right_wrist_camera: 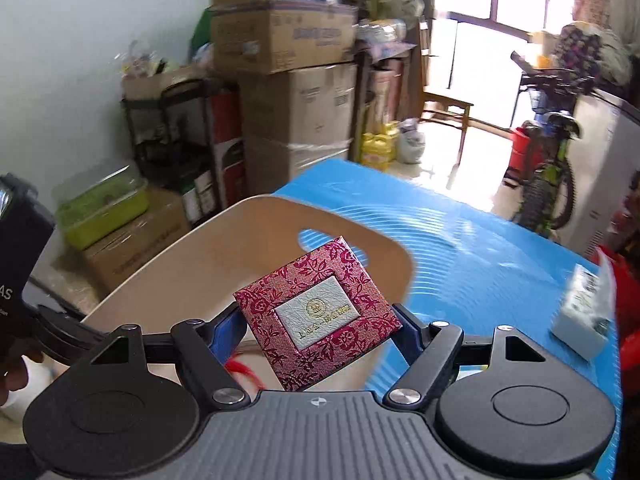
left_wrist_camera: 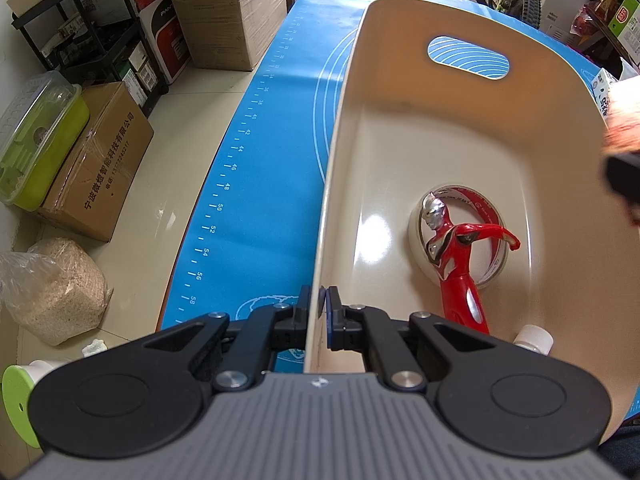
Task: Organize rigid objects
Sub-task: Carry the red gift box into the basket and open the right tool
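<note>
My left gripper (left_wrist_camera: 320,312) is shut on the near wall of a cream plastic bin (left_wrist_camera: 400,140) on the blue mat (left_wrist_camera: 260,168). Inside the bin lie a red and silver toy figure (left_wrist_camera: 456,256), a roll of clear tape (left_wrist_camera: 492,268) under it, and a white-capped bottle (left_wrist_camera: 534,338) at the near right. My right gripper (right_wrist_camera: 318,320) is shut on a red floral box (right_wrist_camera: 316,312) with a white label, held tilted above the bin (right_wrist_camera: 224,248).
A white and green carton (right_wrist_camera: 582,312) lies on the mat (right_wrist_camera: 480,248) to the right. Cardboard boxes (left_wrist_camera: 96,164), a black shelf (left_wrist_camera: 92,28), a green container (left_wrist_camera: 36,140) and a bicycle (right_wrist_camera: 548,176) surround the table.
</note>
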